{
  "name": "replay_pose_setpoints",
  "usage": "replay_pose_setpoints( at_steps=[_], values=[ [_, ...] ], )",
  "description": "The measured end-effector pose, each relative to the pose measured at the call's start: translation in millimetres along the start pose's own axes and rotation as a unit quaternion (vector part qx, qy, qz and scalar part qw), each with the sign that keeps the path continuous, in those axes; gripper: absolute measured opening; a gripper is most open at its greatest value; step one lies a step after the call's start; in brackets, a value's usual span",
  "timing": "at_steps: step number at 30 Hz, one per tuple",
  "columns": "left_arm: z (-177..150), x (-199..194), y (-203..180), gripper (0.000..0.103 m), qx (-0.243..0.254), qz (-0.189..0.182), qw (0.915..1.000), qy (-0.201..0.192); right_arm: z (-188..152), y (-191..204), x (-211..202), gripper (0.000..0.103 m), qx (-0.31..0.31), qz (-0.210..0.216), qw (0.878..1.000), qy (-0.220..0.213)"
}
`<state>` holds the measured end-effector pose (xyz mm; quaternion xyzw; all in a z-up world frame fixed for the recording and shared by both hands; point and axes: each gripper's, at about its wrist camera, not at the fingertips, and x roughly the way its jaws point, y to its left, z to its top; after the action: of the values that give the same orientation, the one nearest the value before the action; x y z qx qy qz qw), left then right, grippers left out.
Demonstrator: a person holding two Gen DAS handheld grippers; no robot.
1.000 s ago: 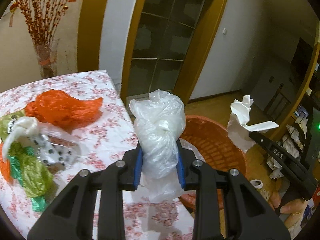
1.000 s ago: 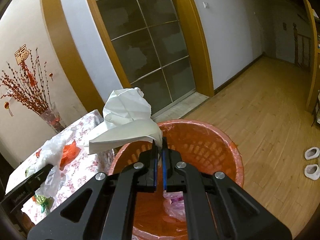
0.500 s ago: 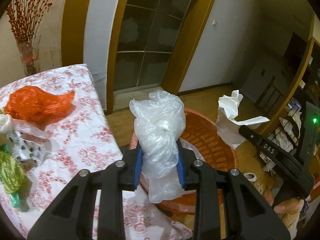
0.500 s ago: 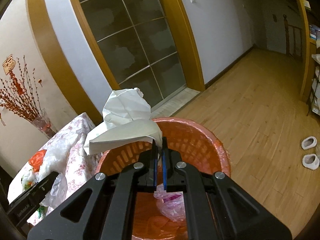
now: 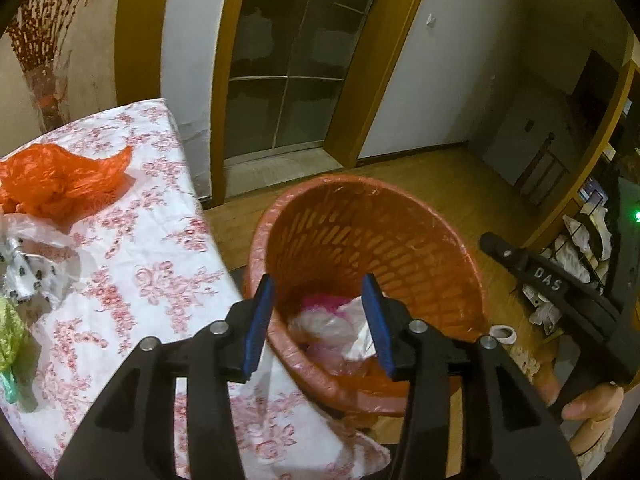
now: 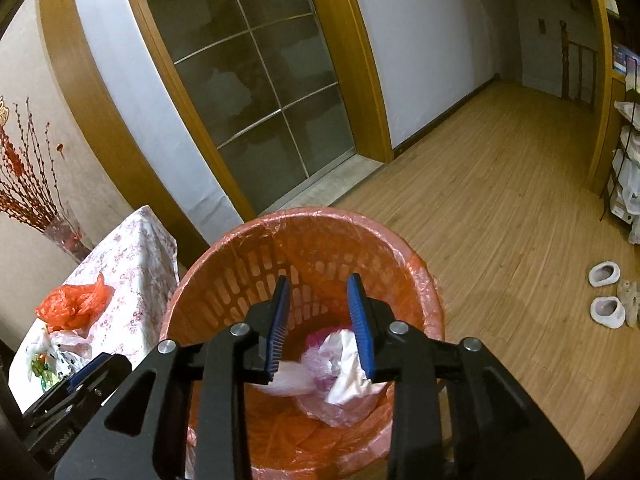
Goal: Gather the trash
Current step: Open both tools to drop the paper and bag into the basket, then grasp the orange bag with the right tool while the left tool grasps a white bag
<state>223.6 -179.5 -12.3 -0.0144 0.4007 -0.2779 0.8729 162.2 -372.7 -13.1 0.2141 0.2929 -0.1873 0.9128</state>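
Note:
An orange trash basket (image 5: 448,240) (image 6: 224,280) with a plastic liner stands on the floor beside the table. My left gripper (image 5: 318,320) is open and empty over its near rim. My right gripper (image 6: 320,320) is open and empty above the basket. A clear plastic bag (image 5: 324,326) (image 6: 288,376) and white paper (image 6: 348,376) lie inside on pink trash. An orange plastic bag (image 5: 60,180) (image 6: 74,304) lies on the floral tablecloth (image 5: 168,240). The right gripper's body (image 5: 560,292) shows in the left wrist view.
More bags, spotted white (image 5: 28,276) and green (image 5: 10,340), lie at the table's left. A vase of red branches (image 6: 60,232) stands at the table's far end. White slippers (image 6: 606,292) sit on the wooden floor. A tape roll (image 5: 502,334) lies beside the basket.
Both grippers have opened. The clear plastic bag left my left gripper and the white paper left my right gripper; both now lie in the basket. The left gripper moved over the basket.

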Motion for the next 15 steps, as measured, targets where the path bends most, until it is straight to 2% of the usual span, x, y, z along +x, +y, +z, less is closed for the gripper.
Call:
replay_pose_setpoints(
  at_steps=[8, 15],
  values=[
    [-8, -36, 32, 0.052, -0.002, 0.044, 0.9986, -0.029, 0, 18, -7, 0.031, -0.032, 0.015, 0.999, -0.011],
    [-19, -84, 86, 0.053, -0.033, 0.107, 0.9918, -0.062, -8, 63, -3, 0.031, -0.077, 0.059, 0.995, 0.004]
  ],
)
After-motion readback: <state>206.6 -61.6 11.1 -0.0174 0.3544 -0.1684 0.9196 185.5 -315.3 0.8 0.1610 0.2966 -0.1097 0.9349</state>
